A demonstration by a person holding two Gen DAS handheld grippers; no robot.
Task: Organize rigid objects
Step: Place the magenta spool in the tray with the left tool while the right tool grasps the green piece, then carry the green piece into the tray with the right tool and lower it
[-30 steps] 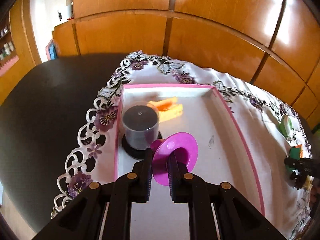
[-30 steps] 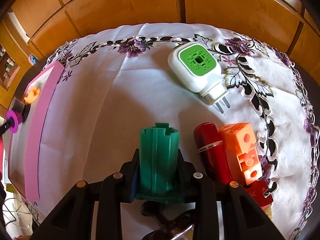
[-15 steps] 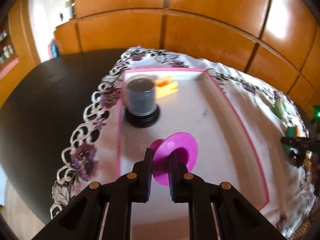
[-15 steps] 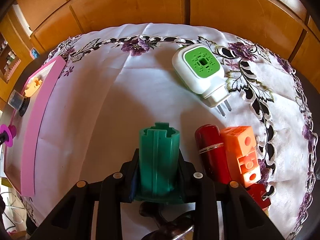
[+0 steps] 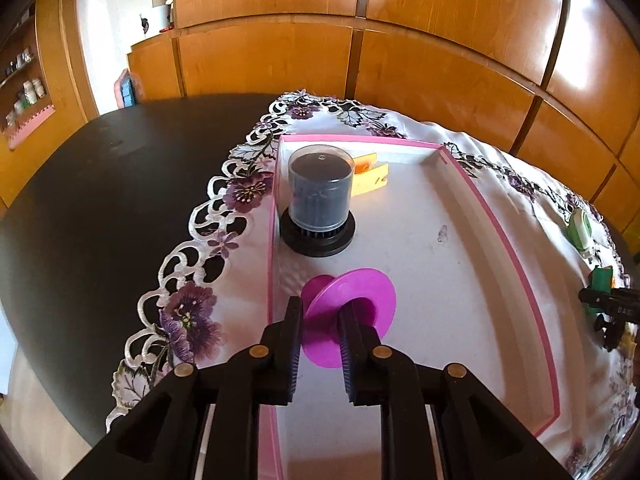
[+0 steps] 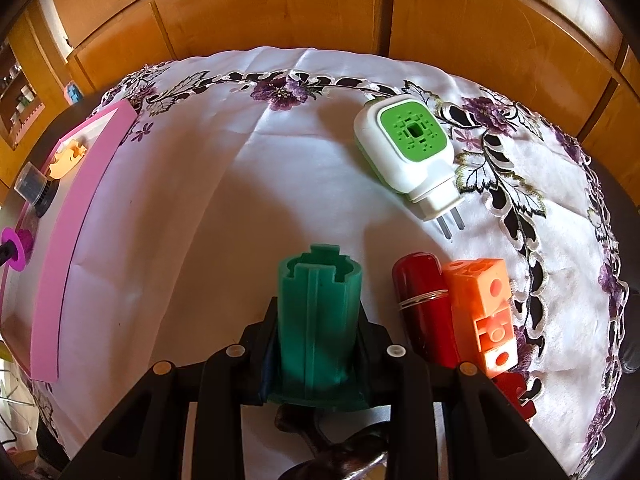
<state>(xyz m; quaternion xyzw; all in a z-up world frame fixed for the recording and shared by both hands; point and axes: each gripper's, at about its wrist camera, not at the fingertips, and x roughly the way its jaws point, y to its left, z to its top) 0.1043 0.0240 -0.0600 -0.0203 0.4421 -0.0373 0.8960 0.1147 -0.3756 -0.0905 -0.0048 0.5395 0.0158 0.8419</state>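
L grip pinching magenta spool | R grip clamping green ribbed cylinder

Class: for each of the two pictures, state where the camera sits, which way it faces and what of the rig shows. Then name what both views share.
Left wrist: on the left gripper, looking down along its fingers into the pink tray; jaws on the magenta spool.
Right wrist: on the right gripper, looking down over the tablecloth; jaws shut on the green cylinder.
Shared: tray, spool, cylinder, plug-in.
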